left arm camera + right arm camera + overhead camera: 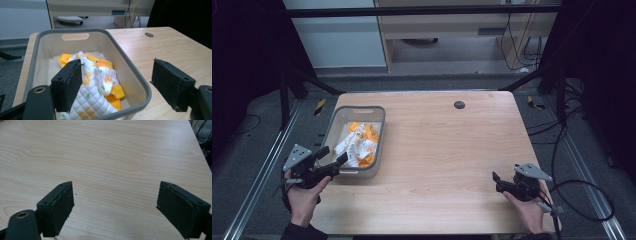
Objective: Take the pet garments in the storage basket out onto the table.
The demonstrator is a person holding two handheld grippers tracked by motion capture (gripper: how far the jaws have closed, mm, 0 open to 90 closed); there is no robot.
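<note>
A grey plastic bin stands on the left side of the wooden table, and a white quilted cloth with orange patches lies crumpled inside it. My left gripper hovers open at the bin's near end. In the left gripper view, one jaw is inside the bin against the cloth, while the other is outside, over the tabletop; the left gripper straddles the bin's side wall. My right gripper stands open near the table's front right, with bare wood under the right gripper.
A round black grommet hole sits near the table's far edge, also seen as the hole beyond the bin. Black frame bars and floor cables flank the table. A light cabinet stands behind it.
</note>
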